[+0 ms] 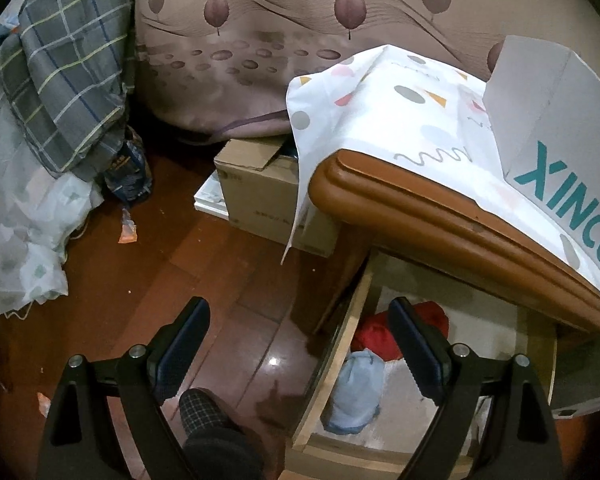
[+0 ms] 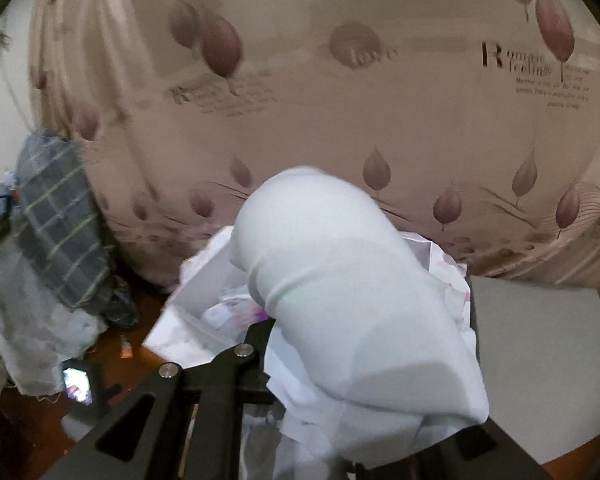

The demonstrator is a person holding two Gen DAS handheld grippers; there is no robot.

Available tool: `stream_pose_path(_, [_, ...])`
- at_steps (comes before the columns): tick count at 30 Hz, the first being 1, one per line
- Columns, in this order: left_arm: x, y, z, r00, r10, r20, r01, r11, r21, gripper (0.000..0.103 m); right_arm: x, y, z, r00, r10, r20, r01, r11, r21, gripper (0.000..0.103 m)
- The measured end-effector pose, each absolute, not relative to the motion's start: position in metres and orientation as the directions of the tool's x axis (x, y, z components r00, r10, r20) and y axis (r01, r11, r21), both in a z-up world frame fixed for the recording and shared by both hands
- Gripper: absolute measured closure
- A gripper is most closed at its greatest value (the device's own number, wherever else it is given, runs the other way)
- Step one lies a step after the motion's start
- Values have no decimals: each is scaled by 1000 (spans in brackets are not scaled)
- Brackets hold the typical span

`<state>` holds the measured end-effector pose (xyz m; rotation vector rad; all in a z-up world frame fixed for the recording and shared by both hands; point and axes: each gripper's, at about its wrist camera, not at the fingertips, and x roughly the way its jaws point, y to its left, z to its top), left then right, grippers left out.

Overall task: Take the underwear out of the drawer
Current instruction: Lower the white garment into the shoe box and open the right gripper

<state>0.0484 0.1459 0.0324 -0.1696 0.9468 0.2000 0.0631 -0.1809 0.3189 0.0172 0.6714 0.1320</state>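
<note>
In the left wrist view the wooden drawer (image 1: 352, 320) stands pulled out under the nightstand top (image 1: 440, 208). Red underwear (image 1: 376, 332) and a light blue piece (image 1: 356, 392) lie inside it. My left gripper (image 1: 300, 344) is open and empty, above the drawer's left side; its right finger (image 1: 416, 344) hangs over the red piece. In the right wrist view my right gripper (image 2: 364, 344) is shut on white underwear (image 2: 340, 280), which drapes over the fingers and hides them. It is held above an open white box (image 2: 204, 292).
A patterned cloth (image 1: 384, 112) and a white XINCC box (image 1: 556, 128) lie on the nightstand. A cardboard box (image 1: 256, 196) stands on the wooden floor (image 1: 160, 280) beside it. Bedding and a plaid cloth (image 1: 68, 80) hang at the left. A curtain (image 2: 340, 100) fills the background.
</note>
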Motion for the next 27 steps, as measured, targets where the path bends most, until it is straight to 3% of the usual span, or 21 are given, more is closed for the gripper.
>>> stream_pose_path(6, [52,151,30,556,98,-826,-252,966,-55,14,127,-197,279,702,34,-711,-34,999,15,92])
stream_pose_path(17, [54,149,29,552,87,-829,-244,968,-61,14,197,-199,225,597,-30,-802,30,999,-15,92])
stream_pose_path(20, [54,146,28,550,73,-832,-225,972,-63,14,206,-200,208,535,-31,-844,43,999,-9,79])
stream_pose_path(25, [53,141,26,547,75,-833,-210,976,-50,14,204,-198,204,521,-27,-853,61,998,6,48])
stream_pose_path(27, [53,140,26,547,71,-834,-209,977,-54,14,201,-196,207,525,-54,-849,59,998,-26,43])
